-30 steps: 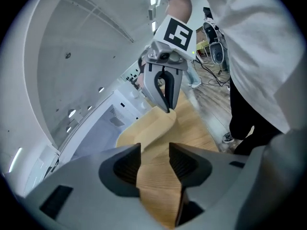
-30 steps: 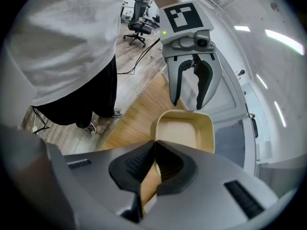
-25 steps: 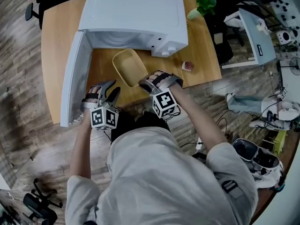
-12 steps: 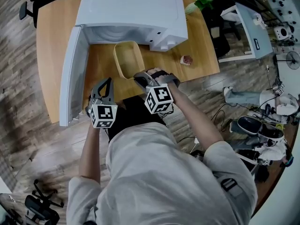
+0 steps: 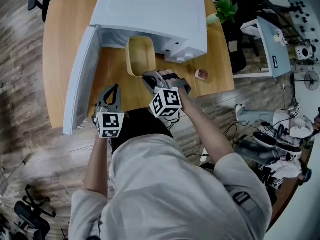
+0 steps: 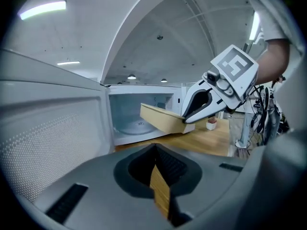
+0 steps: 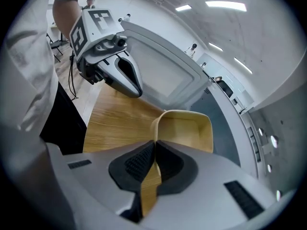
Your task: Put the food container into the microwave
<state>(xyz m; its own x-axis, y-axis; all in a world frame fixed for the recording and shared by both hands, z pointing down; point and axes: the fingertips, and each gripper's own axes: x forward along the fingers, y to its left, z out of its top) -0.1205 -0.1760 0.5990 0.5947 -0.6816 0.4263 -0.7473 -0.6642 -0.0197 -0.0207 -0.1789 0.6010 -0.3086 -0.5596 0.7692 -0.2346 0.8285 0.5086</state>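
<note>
The right gripper [image 5: 147,76], fingers clamped on the near rim of the food container [image 5: 140,54], holds it at the microwave [image 5: 150,9] opening, ready to slide in. The left gripper [image 5: 115,88], fingers clenched empty, hangs clear at the table [image 5: 60,34] front edge.

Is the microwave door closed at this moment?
No: the microwave door stands swung open at the left, and the food container in the right gripper sits at the open cavity's mouth.
</note>
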